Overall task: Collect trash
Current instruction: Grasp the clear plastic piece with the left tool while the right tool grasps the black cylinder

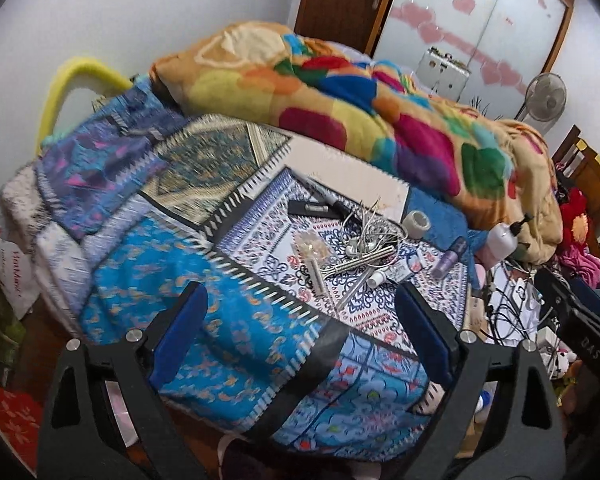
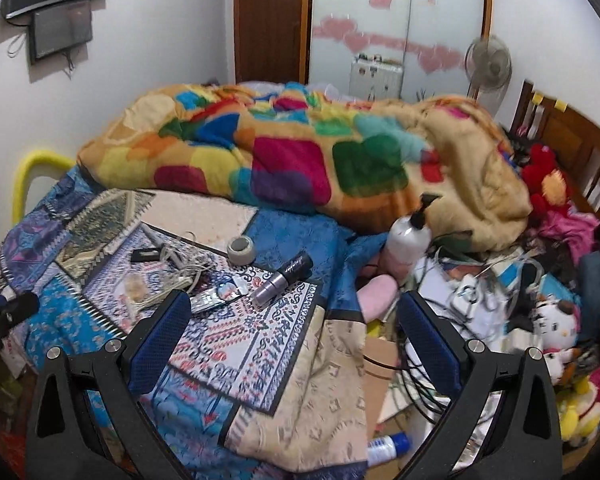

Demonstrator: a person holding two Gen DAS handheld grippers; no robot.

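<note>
Small clutter lies on the patchwork bed cover point(image 1: 204, 344): a crumpled clear plastic wrapper point(image 1: 310, 246), a tangle of white cables point(image 1: 370, 236), a grey tape roll point(image 1: 417, 224), a purple-silver tube point(image 1: 450, 258) and a small printed packet point(image 1: 404, 270). My left gripper point(image 1: 302, 316) hovers open over the cover, short of this pile, with nothing between its blue pads. In the right wrist view I see the tape roll point(image 2: 241, 249), the tube point(image 2: 282, 278), a foil wrapper point(image 2: 220, 298) and the clear wrapper point(image 2: 134, 288). My right gripper point(image 2: 294, 342) is open and empty above the cover's right edge.
A bright patchwork blanket point(image 2: 300, 160) is heaped across the bed behind the clutter. A white pump bottle point(image 2: 408, 236) stands at its foot. Cables, papers and stuffed toys point(image 2: 556, 320) crowd the right side. A blue-white tube point(image 2: 388, 446) lies low by cardboard. A yellow rail point(image 1: 72, 80) curves at the left.
</note>
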